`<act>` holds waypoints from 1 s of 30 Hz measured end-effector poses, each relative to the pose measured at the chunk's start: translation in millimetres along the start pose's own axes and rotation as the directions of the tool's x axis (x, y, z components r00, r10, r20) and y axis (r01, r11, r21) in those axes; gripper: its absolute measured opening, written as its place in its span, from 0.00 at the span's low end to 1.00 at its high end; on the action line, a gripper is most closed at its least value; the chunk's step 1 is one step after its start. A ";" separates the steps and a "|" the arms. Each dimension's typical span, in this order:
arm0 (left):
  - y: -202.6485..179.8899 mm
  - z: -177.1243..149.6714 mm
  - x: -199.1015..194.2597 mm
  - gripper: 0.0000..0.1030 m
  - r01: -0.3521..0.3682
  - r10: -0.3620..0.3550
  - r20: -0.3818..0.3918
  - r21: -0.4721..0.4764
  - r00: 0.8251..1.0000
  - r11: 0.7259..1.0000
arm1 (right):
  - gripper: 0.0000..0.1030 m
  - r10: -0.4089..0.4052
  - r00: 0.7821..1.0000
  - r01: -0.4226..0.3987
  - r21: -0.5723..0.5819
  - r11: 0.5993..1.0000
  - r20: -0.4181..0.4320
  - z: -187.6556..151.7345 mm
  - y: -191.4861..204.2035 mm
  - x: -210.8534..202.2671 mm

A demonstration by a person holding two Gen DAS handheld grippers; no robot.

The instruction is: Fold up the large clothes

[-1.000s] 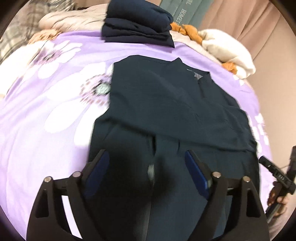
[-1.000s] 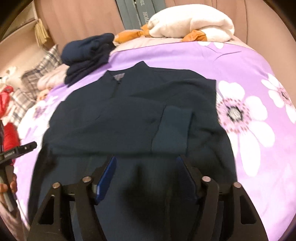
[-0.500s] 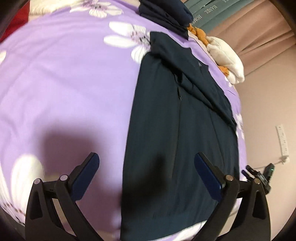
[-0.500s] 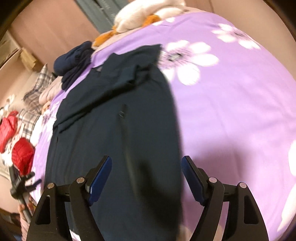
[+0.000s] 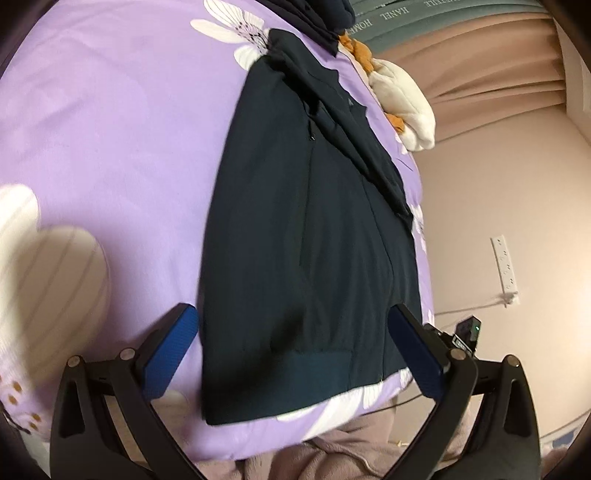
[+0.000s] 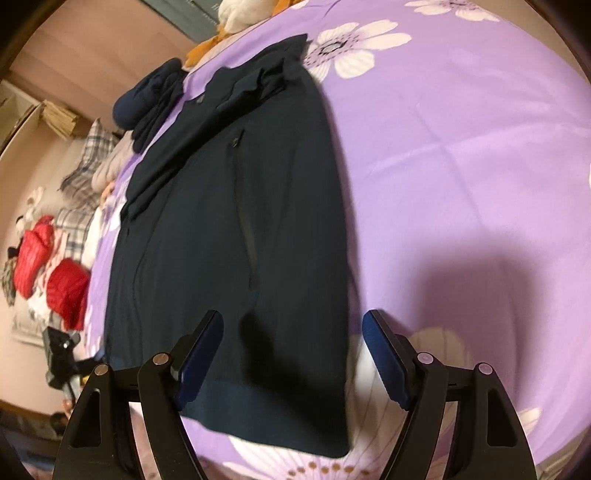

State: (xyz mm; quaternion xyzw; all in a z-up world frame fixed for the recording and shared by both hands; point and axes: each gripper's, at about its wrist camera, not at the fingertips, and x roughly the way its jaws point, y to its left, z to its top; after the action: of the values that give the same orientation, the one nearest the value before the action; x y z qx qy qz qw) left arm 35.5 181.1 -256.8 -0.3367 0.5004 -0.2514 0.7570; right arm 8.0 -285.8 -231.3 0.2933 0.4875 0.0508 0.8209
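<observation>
Dark navy jacket [image 5: 306, 236] [image 6: 229, 221] lies flat on purple floral bedspread [image 5: 110, 129] [image 6: 461, 166], sleeves folded across the chest, ribbed hem nearest both grippers at the bed's near edge; zipper pull [image 6: 235, 141] visible on the front panel.

Left gripper [image 5: 291, 350] wide apart, nothing between the blue pads; hem's left corner sits just ahead and between the jaws, no contact seen; left pad over bare bedspread, right pad over the jacket's far side.

Right gripper [image 6: 291, 363] jaws opening, nothing clamped; hem's right corner lies ahead between the jaws; left pad over the jacket, right pad over bedspread; gripper's shadow falls on fabric just ahead.

Beyond the collar, far from both grippers: stack of folded navy clothes [image 5: 317, 14] [image 6: 151, 103], cream and orange bedding [image 5: 402, 103], pink curtain [image 5: 480, 74]; red garments [image 6: 48, 266] far left of right gripper; wall socket strip [image 5: 505, 264] right of left gripper; right gripper's body [image 5: 467, 332] pokes in beside left one's right finger.
</observation>
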 end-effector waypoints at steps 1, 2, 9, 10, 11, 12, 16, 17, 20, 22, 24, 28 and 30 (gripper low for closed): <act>0.3 0.1 1.6 0.99 0.003 -0.003 -0.001 0.001 1.000 1.000 | 0.76 0.011 1.000 -0.011 -0.001 1.000 -0.006 -0.6 1.5 1.8; -0.2 0.1 3.6 0.99 0.005 -0.005 -0.002 0.002 1.000 1.000 | 0.76 0.016 1.000 -0.016 -0.005 1.000 -0.010 0.1 3.8 3.9; -14.2 14.6 26.5 0.99 0.009 -0.008 -0.038 0.043 0.999 0.999 | 0.78 0.033 0.999 -0.034 -0.061 0.998 -0.017 18.2 22.5 25.1; -16.7 18.1 31.0 0.99 0.013 -0.011 -0.046 0.046 0.999 0.999 | 0.78 0.038 0.999 -0.039 -0.064 0.997 -0.016 17.7 22.7 25.7; -17.8 21.0 34.1 0.99 0.019 -0.016 -0.052 0.050 0.999 0.999 | 0.78 0.048 0.999 -0.049 -0.067 0.997 -0.018 22.0 24.9 29.2; -20.0 23.8 38.0 0.99 0.023 -0.020 -0.056 0.052 0.998 0.998 | 0.78 0.058 0.998 -0.059 -0.068 0.996 -0.018 24.6 26.3 31.7; -25.8 31.7 50.3 0.99 0.032 -0.028 -0.068 0.061 0.997 0.998 | 0.78 0.095 0.995 -0.095 -0.058 0.994 -0.016 34.1 28.8 40.1; -25.6 31.3 50.6 0.98 0.033 -0.029 -0.069 0.060 0.997 0.998 | 0.78 0.105 0.994 -0.106 -0.051 0.993 -0.014 35.2 28.8 41.5; -23.0 29.3 47.2 0.94 0.037 -0.033 -0.065 0.061 0.997 0.997 | 0.78 0.141 0.990 -0.142 -0.038 0.989 -0.012 34.1 29.2 42.7; -20.7 27.1 43.6 0.88 0.043 -0.040 -0.066 0.059 0.997 0.997 | 0.77 0.171 0.985 -0.171 -0.042 0.984 -0.019 30.1 28.4 40.1; -15.6 23.6 38.2 0.84 0.055 -0.052 -0.065 0.048 0.997 0.997 | 0.77 0.197 0.980 -0.198 -0.037 0.980 -0.037 21.9 24.8 37.3; -9.8 16.2 31.6 0.80 0.069 -0.067 -0.063 0.030 0.996 0.997 | 0.76 0.252 0.966 -0.253 -0.006 0.968 -0.056 10.0 13.1 29.1; -7.3 11.7 29.0 0.80 0.069 -0.067 -0.070 0.026 0.995 0.997 | 0.76 0.266 0.962 -0.265 0.014 0.964 -0.060 3.5 5.5 22.9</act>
State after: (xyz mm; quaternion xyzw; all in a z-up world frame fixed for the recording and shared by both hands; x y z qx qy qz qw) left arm 56.8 158.6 -265.1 -0.3338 0.5109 -0.2954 0.7350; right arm 23.9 -274.3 -244.7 0.3566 0.4687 0.1677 0.7906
